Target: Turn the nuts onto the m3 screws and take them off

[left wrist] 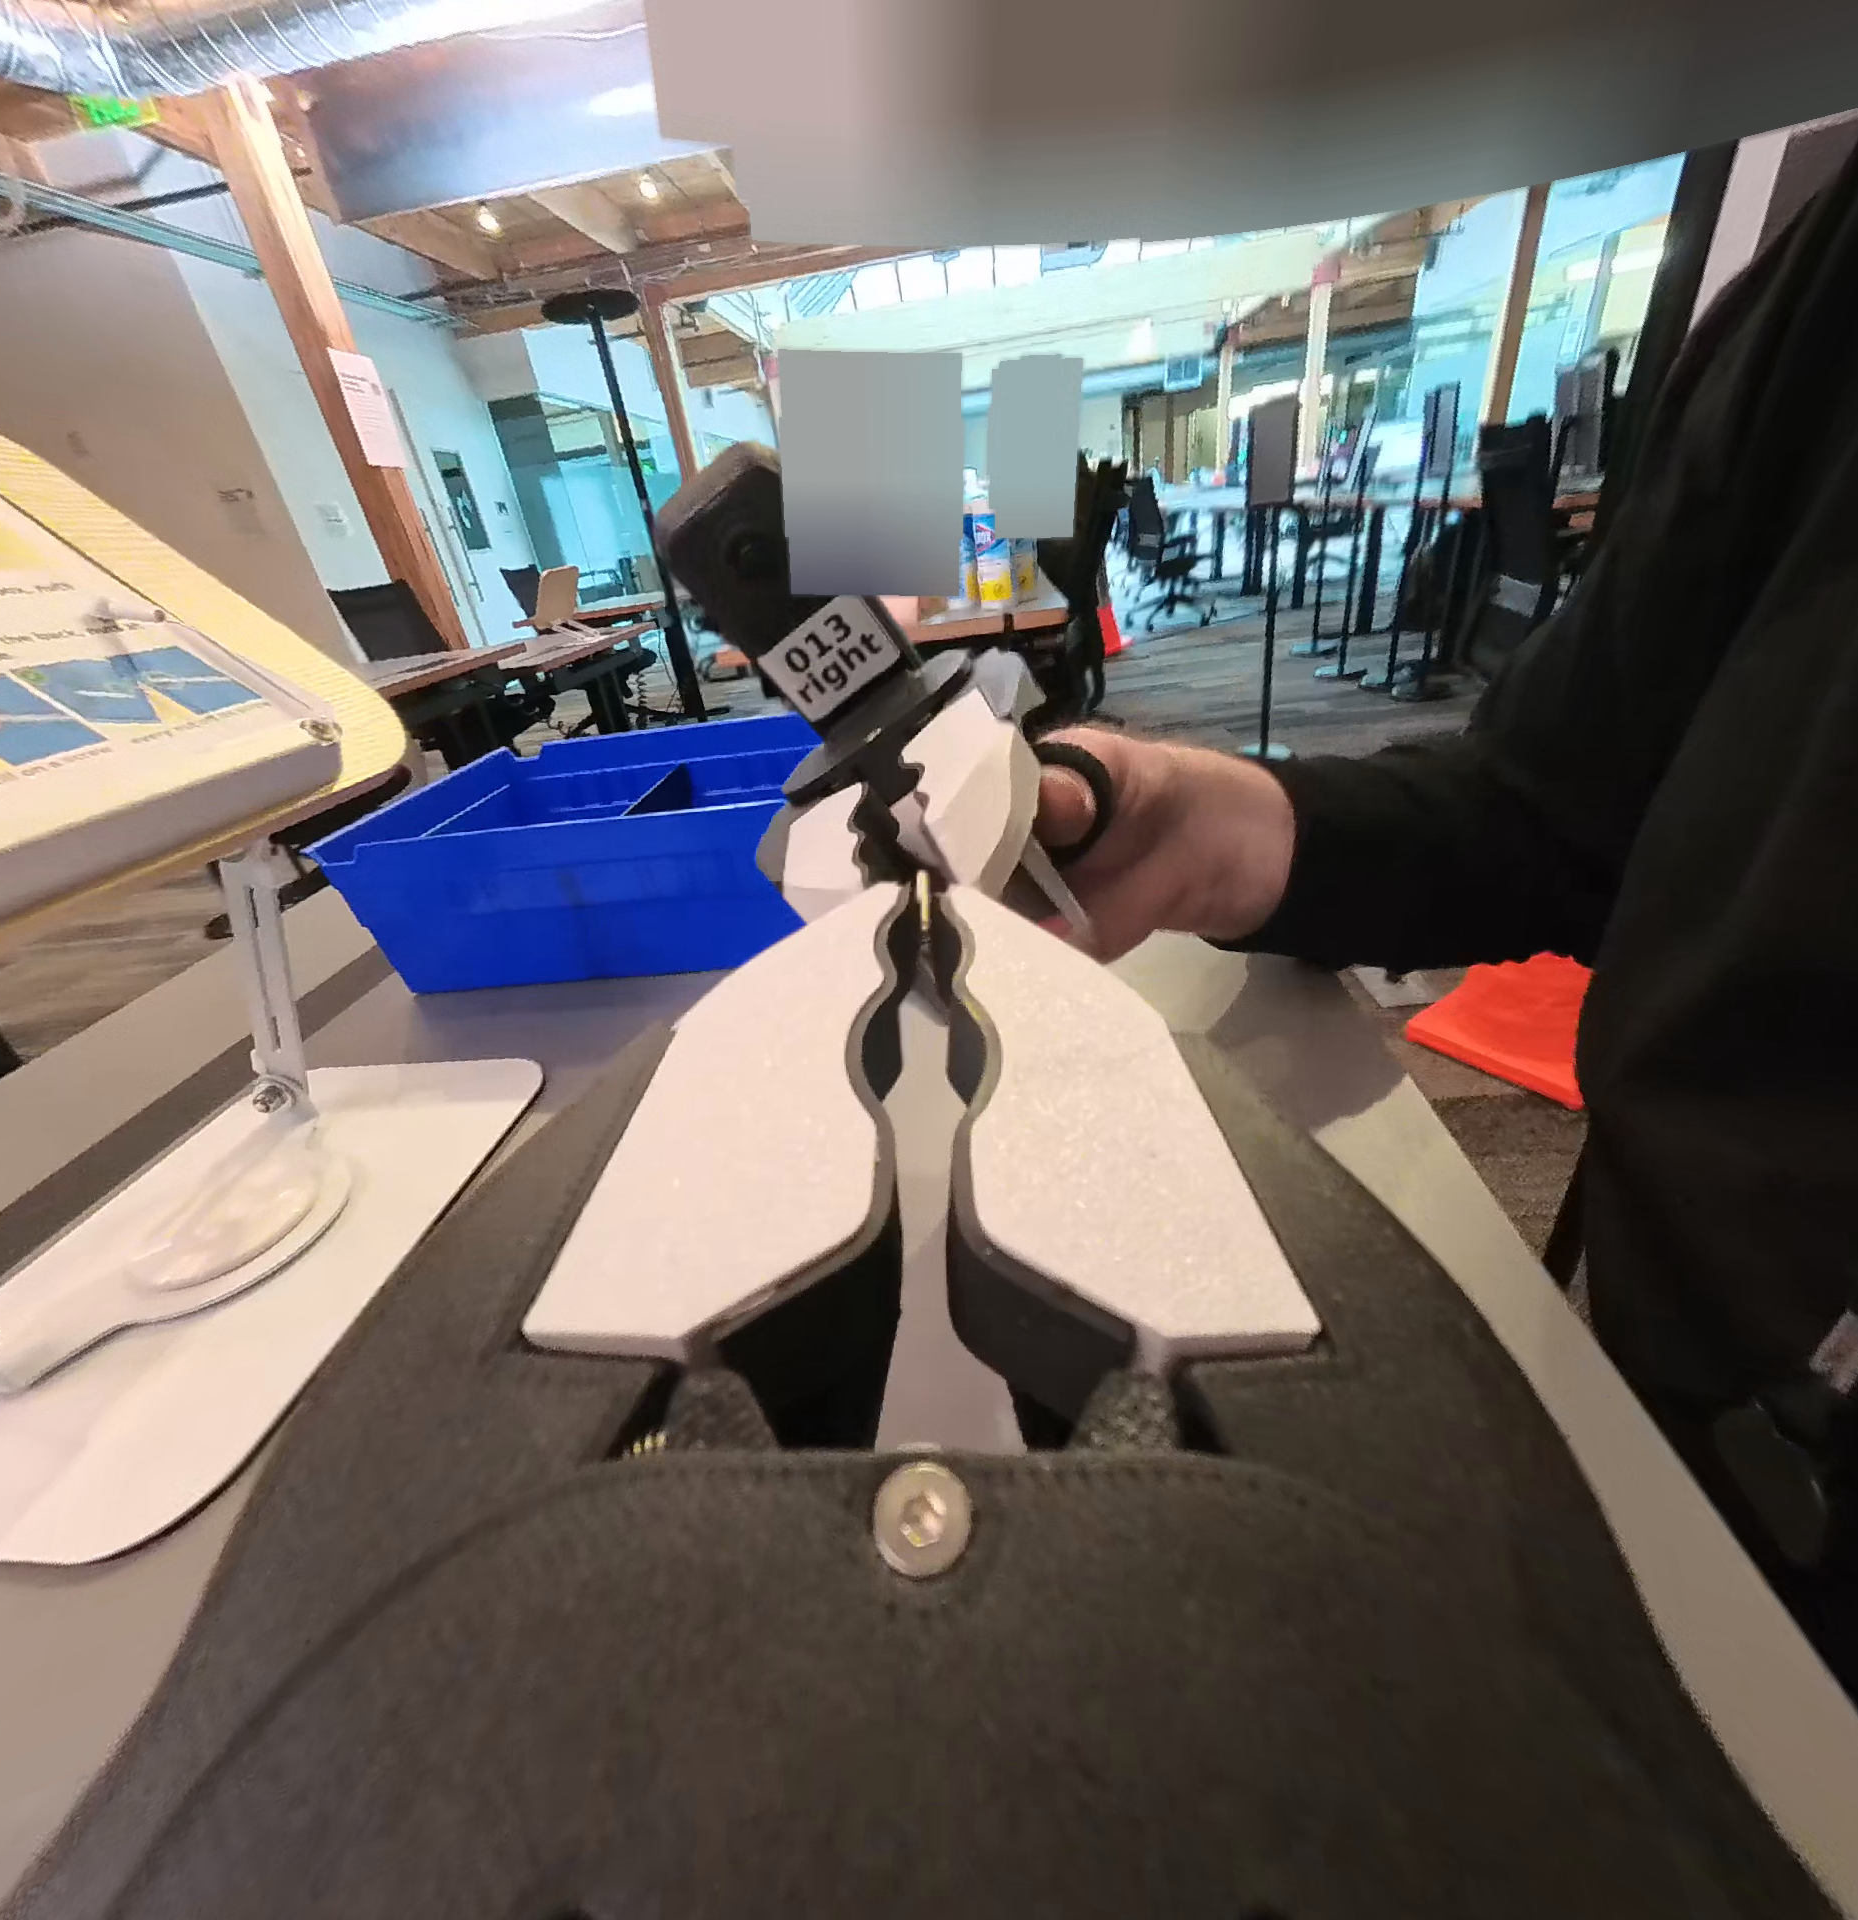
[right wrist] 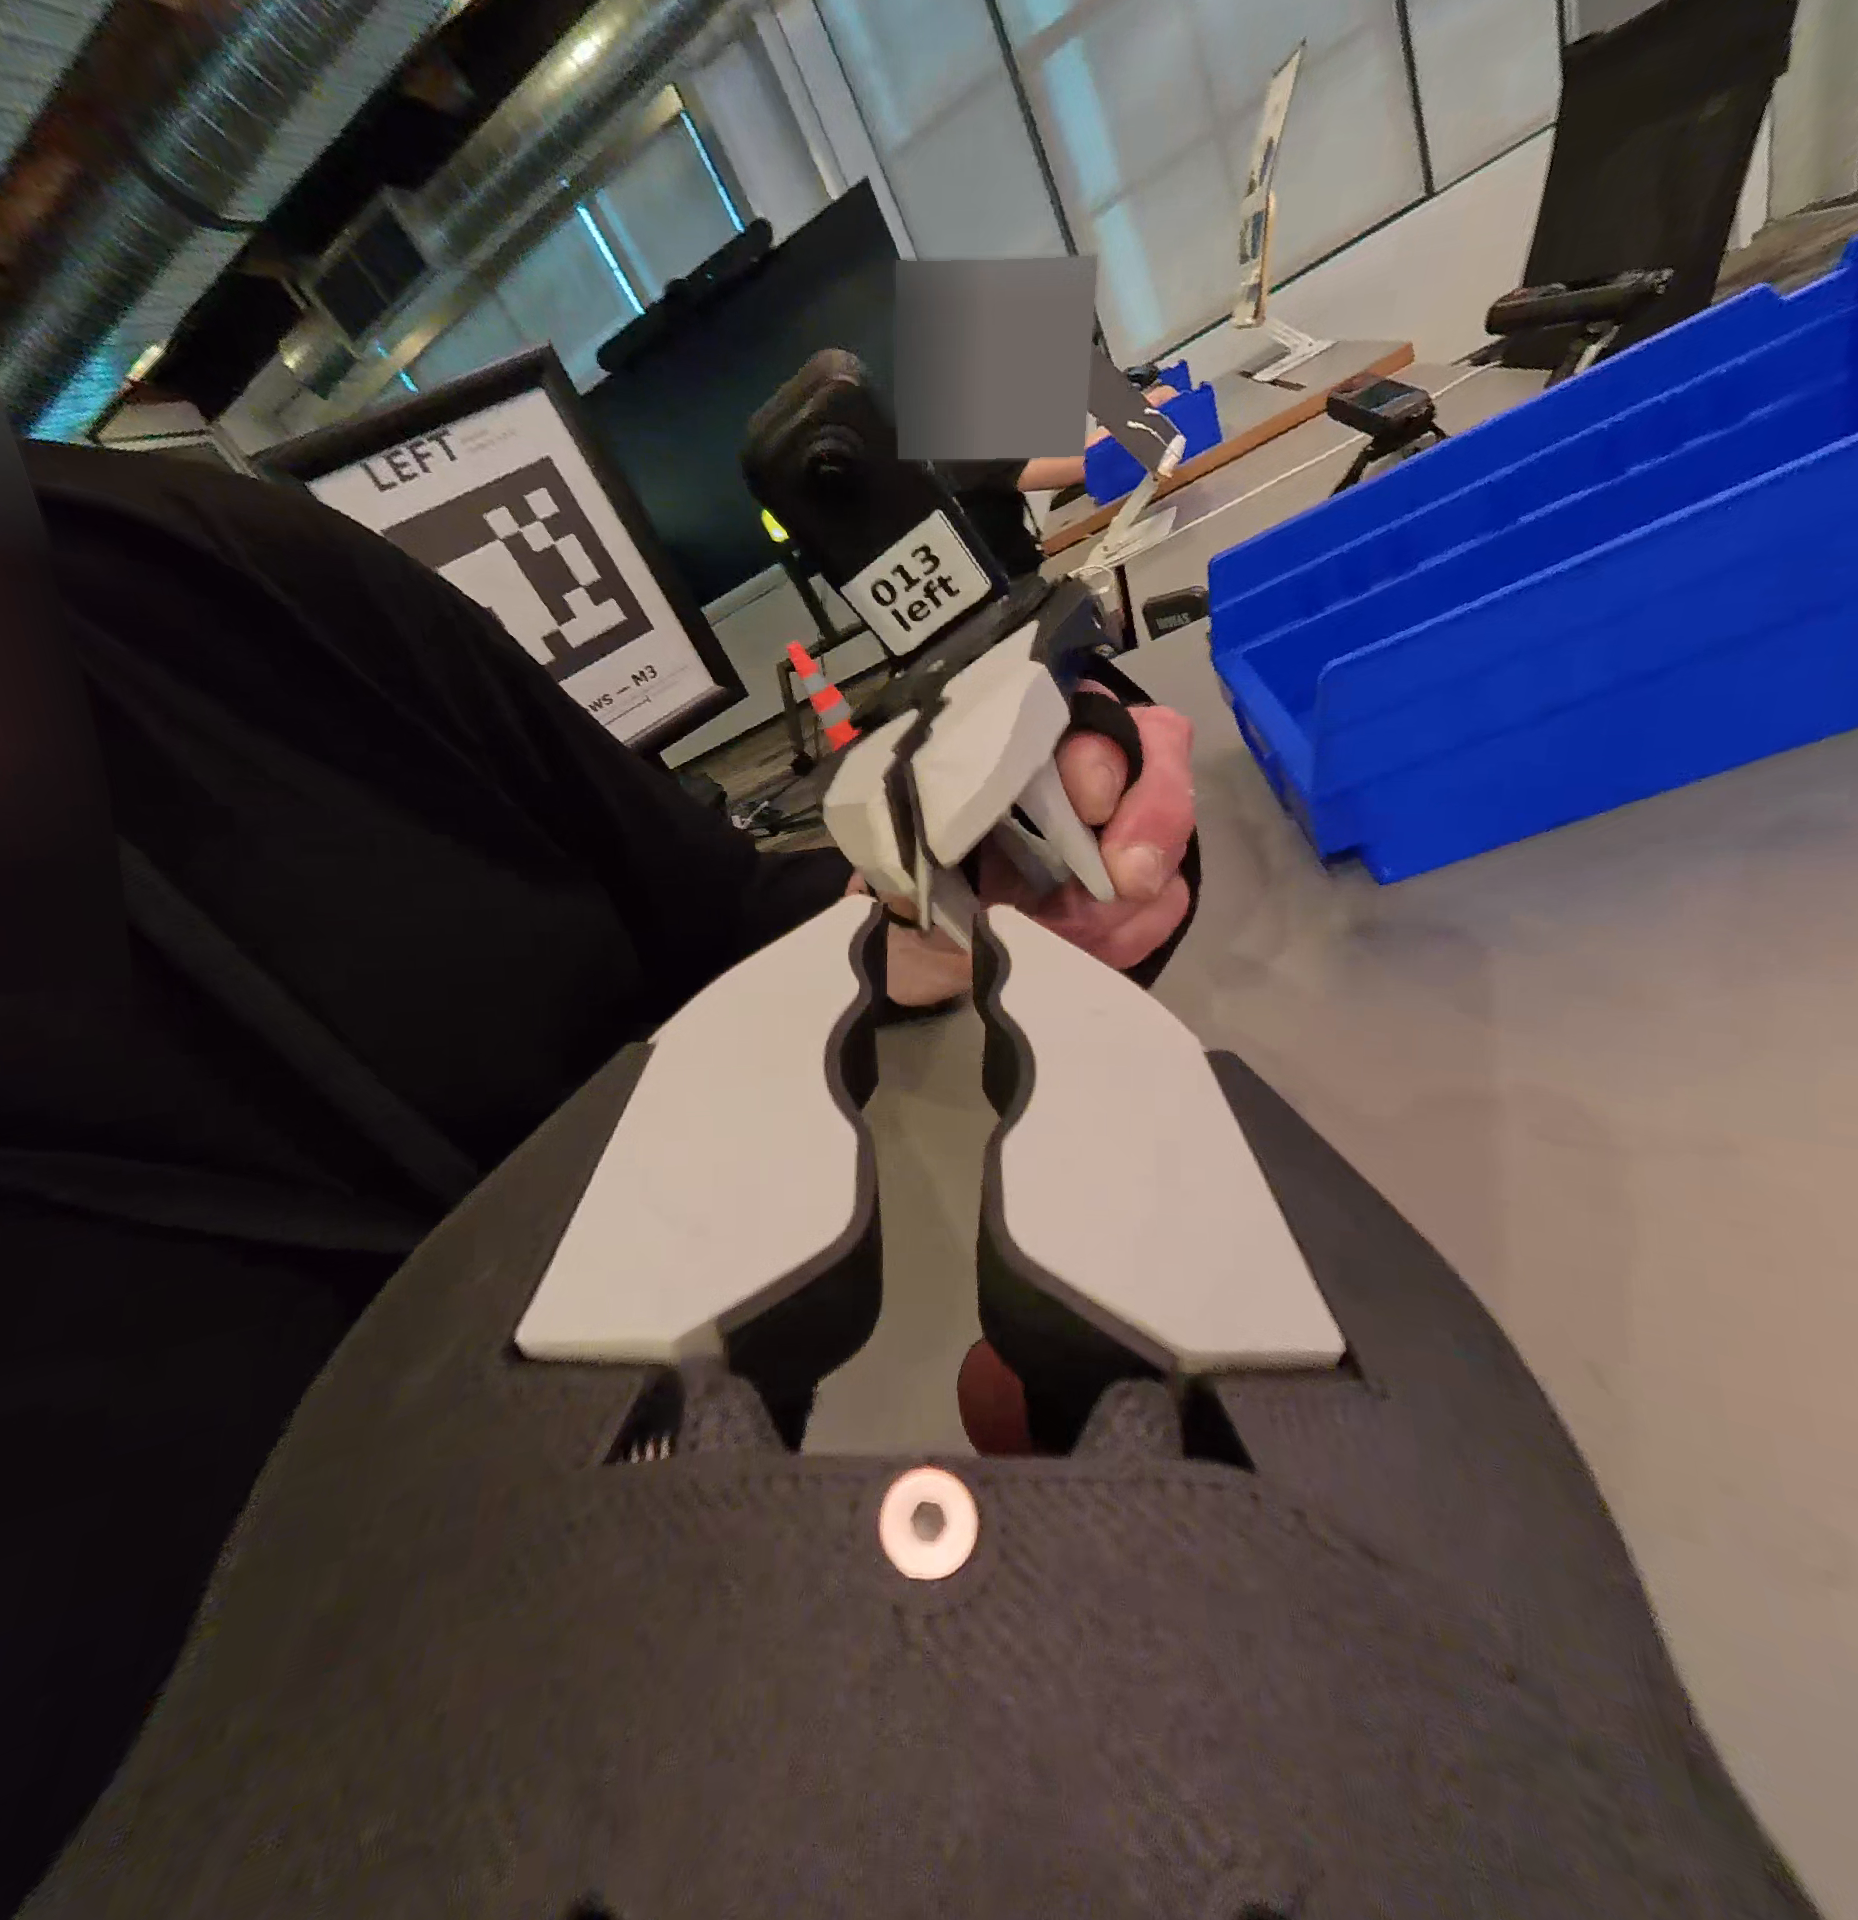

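My two grippers meet tip to tip above the grey table point(right wrist: 1527, 1143). In the left wrist view my left gripper point(left wrist: 923, 914) is nearly shut on a thin dark screw point(left wrist: 935, 961) that lies between its white fingers point(left wrist: 779, 1122). A small brass-coloured nut point(left wrist: 923, 896) sits at the screw's far end, right at the closed tips of my right gripper point(left wrist: 909, 873). In the right wrist view my right gripper point(right wrist: 927, 925) has a narrow gap around the tip of the left gripper point(right wrist: 920, 894). The nut is too small to see there.
A blue divided bin point(left wrist: 592, 883) stands on the table behind the grippers, also in the right wrist view point(right wrist: 1579, 644). An instruction board point(left wrist: 125, 675) on a white stand point(left wrist: 281, 1195) is at the left. The person's black sleeve point(left wrist: 1527, 831) and body fill the right. A framed sign point(right wrist: 509, 561) stands behind. The tips of both grippers are at nearly the same place.
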`<state>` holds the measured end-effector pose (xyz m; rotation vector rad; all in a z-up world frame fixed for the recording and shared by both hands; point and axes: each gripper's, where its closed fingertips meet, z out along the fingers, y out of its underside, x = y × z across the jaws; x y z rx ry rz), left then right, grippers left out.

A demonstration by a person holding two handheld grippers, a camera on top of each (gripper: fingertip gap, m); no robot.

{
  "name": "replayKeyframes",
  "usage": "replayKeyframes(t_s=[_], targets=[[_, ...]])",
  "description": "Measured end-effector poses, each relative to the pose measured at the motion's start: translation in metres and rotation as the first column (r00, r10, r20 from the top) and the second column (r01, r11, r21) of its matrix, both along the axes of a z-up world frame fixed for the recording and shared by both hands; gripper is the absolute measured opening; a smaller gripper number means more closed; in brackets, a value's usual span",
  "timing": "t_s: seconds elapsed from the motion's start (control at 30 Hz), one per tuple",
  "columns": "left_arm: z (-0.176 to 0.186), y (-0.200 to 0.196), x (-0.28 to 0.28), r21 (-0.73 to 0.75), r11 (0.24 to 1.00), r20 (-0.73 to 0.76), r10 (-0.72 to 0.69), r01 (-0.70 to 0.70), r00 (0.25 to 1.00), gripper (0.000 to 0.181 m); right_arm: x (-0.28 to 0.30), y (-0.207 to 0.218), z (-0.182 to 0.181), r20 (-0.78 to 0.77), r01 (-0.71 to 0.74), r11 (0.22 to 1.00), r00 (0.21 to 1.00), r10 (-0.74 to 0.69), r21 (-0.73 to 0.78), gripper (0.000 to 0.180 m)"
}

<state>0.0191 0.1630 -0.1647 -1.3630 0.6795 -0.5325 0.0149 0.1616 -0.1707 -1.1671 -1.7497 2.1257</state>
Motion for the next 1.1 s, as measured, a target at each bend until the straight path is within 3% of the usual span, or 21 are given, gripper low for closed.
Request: replayKeyframes(t_s=[0.17,0.7,0.73,0.83,0.9,1.0,1.1], targets=[[-0.004,0.000,0.006,0.003,1.000,-0.046,-0.011,0.012,0.999,0.002,0.005,-0.001,0.007,-0.024,-0.050,0.998,0.998,0.049,-0.034,0.002],[0.002,-0.001,0.008,0.042,0.999,-0.052,0.004,-0.001,0.999,0.003,0.006,-0.004,0.008,-0.039,-0.032,0.999,0.999,0.032,0.000,0.002],[0.003,-0.001,0.008,0.049,0.999,-0.052,0.009,-0.007,0.999,0.005,0.006,-0.003,0.009,-0.045,-0.023,1.000,0.999,0.023,0.010,0.002],[0.014,0.000,0.000,0.086,0.995,-0.022,0.061,-0.059,0.998,0.035,0.012,0.012,0.020,-0.074,0.038,0.998,0.997,-0.034,0.051,0.002],[0.018,0.000,-0.009,0.093,0.992,0.000,0.087,-0.086,0.996,0.039,0.022,0.037,0.035,-0.111,0.125,0.986,0.987,-0.112,0.112,0.002],[0.017,0.001,-0.017,0.072,0.992,0.022,0.100,-0.102,0.995,0.039,0.042,0.113,0.066,-0.192,0.380,0.887,0.922,-0.338,0.263,0.002],[0.014,0.002,-0.022,0.052,0.992,0.043,0.112,-0.115,0.993,0.026,0.060,0.220,0.067,-0.229,0.607,0.592,0.775,-0.589,0.530,0.003]])
